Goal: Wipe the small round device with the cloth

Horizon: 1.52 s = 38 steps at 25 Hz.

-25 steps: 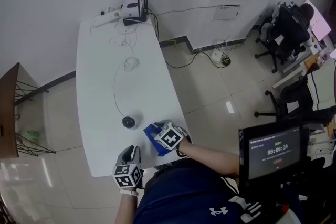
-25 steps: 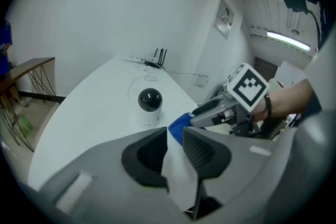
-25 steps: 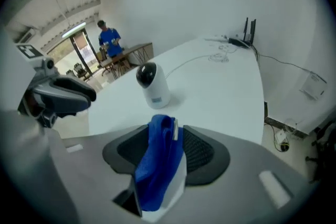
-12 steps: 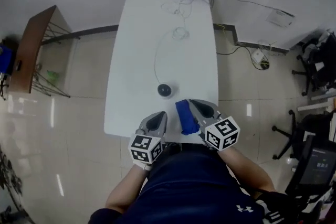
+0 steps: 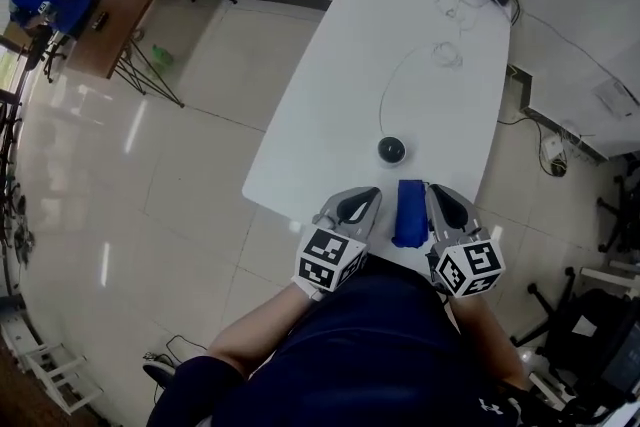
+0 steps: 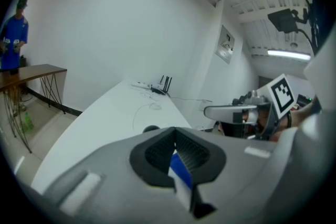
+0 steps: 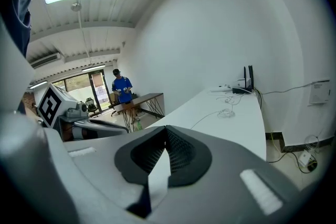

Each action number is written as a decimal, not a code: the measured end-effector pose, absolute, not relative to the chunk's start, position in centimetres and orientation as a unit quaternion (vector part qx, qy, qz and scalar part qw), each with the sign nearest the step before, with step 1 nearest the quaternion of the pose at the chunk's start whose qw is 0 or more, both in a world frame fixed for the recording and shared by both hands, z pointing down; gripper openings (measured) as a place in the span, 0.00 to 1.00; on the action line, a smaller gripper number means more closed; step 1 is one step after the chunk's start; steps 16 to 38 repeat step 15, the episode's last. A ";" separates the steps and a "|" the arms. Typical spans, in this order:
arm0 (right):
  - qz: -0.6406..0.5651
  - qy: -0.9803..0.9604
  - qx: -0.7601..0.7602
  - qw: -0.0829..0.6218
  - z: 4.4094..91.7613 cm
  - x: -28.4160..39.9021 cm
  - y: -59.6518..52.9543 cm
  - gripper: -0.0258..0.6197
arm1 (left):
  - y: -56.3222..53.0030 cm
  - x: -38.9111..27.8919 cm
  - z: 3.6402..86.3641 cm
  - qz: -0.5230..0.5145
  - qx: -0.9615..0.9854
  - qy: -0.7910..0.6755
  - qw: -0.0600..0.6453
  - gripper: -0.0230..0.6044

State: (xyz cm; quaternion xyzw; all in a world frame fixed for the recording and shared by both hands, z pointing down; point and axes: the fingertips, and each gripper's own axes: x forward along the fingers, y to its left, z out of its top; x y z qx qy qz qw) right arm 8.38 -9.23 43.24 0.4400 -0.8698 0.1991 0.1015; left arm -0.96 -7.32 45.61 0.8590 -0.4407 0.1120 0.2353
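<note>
Nothing wiped yet, afaict. My left gripper (image 5: 358, 205) and right gripper (image 5: 447, 207) are both closed on nothing, at the white table (image 5: 330, 105) edge. The folded blue cloth (image 5: 410, 212) lies between them (not gripped). The small round black device (image 5: 391, 151) sits just ahead. Left to do: grab the cloth & wipe.

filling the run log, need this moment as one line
phase: pre-wipe | left claw: shut, empty | right claw: shut, empty | cloth: on table between claws | round device: untouched
</note>
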 end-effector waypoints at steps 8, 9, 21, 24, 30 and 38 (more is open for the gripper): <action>0.188 -0.874 0.435 0.106 43.0 7.2 -9.2 0.06 | -7.3 -1.8 45.5 0.116 0.857 -0.445 0.232 0.04; 0.188 -0.874 0.435 0.106 43.0 7.2 -9.1 0.06 | -7.3 -1.8 45.4 0.116 0.857 -0.444 0.233 0.04; 0.191 -0.874 0.434 0.108 43.2 7.3 -8.6 0.06 | -6.7 -1.4 45.5 0.117 0.860 -0.439 0.233 0.04; 0.191 -0.874 0.434 0.108 43.2 7.3 -8.6 0.06 | -6.7 -1.4 45.5 0.117 0.860 -0.439 0.233 0.04; 0.191 -0.874 0.434 0.108 43.2 7.3 -8.6 0.06 | -6.7 -1.4 45.5 0.117 0.860 -0.439 0.233 0.04; 0.191 -0.874 0.434 0.108 43.2 7.3 -8.6 0.06 | -6.7 -1.4 45.5 0.117 0.860 -0.439 0.233 0.04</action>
